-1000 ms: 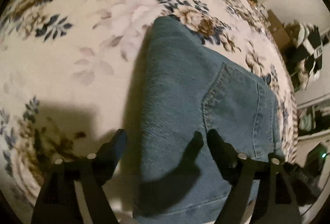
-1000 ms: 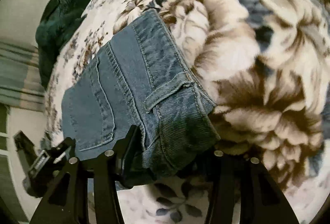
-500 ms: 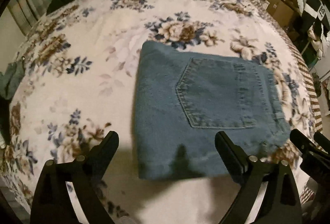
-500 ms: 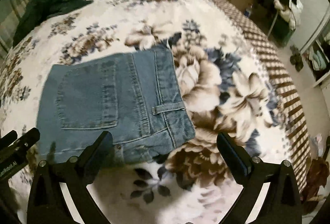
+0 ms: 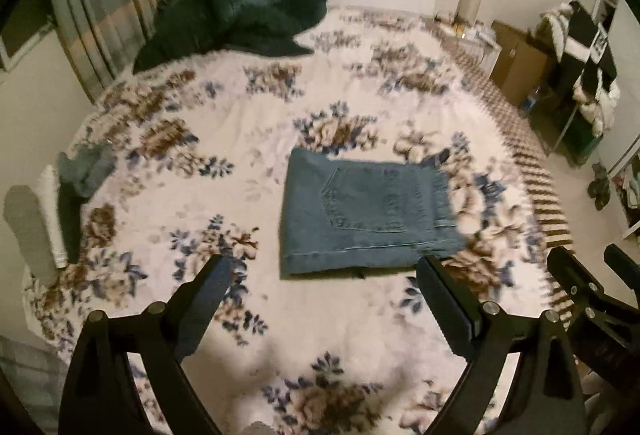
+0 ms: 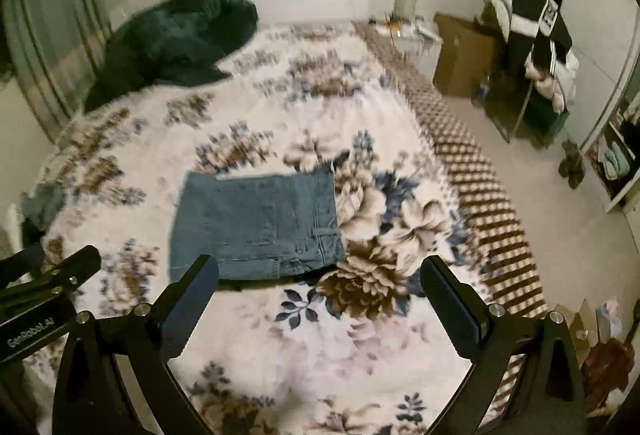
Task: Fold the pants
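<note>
Pants (image 5: 370,213) lie folded into a compact rectangle on the bed (image 5: 256,139), now well ahead of both pulled-back tools, left tool (image 5: 324,285) and right tool (image 6: 320,281), jaws wide and empty; folding looks finished.

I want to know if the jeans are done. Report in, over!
Left gripper open, empty; right gripper open, empty. Jeans folded into a flat rectangle on the floral blanket, nothing touching them. Green blanket heaped far off, not in the way.
</note>
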A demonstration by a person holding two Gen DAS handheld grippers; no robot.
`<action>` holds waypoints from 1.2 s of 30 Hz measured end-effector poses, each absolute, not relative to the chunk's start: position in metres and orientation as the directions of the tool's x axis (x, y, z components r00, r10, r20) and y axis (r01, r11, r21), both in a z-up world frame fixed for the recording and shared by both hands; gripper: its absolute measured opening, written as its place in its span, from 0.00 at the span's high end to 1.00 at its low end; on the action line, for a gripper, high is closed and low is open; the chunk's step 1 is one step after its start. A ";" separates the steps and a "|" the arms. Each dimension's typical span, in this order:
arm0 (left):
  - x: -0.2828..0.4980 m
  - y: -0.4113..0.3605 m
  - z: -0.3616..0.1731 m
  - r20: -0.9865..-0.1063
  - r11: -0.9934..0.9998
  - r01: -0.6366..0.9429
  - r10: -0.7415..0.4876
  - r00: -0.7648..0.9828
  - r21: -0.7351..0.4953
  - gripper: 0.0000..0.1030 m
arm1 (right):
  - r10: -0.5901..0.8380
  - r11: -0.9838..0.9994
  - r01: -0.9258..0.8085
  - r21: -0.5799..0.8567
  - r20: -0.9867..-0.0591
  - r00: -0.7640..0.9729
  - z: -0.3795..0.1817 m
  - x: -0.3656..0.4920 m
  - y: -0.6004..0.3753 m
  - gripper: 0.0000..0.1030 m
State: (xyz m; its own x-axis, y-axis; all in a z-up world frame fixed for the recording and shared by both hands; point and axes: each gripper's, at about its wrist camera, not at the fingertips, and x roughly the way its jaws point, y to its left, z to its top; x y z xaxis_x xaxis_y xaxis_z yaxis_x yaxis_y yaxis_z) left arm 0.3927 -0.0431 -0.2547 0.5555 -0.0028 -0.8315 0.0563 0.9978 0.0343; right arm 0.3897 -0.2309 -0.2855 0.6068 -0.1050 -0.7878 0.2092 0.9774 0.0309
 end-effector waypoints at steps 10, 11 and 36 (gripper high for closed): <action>0.281 -0.050 -0.118 -0.759 1.000 0.007 0.008 0.651 0.016 0.08 | -0.058 0.992 0.121 0.046 -0.674 0.736 -0.118 0.256 -0.227 0.01; 0.272 -0.050 -0.107 -0.753 1.000 0.004 0.010 0.658 0.017 0.08 | -0.060 0.992 0.120 0.045 -0.665 0.744 -0.105 0.245 -0.226 0.00; 0.180 -0.038 -0.025 -0.687 1.000 -0.012 0.029 0.726 0.029 0.00 | -0.094 0.992 0.126 0.009 -0.619 0.780 0.025 0.123 -0.211 0.00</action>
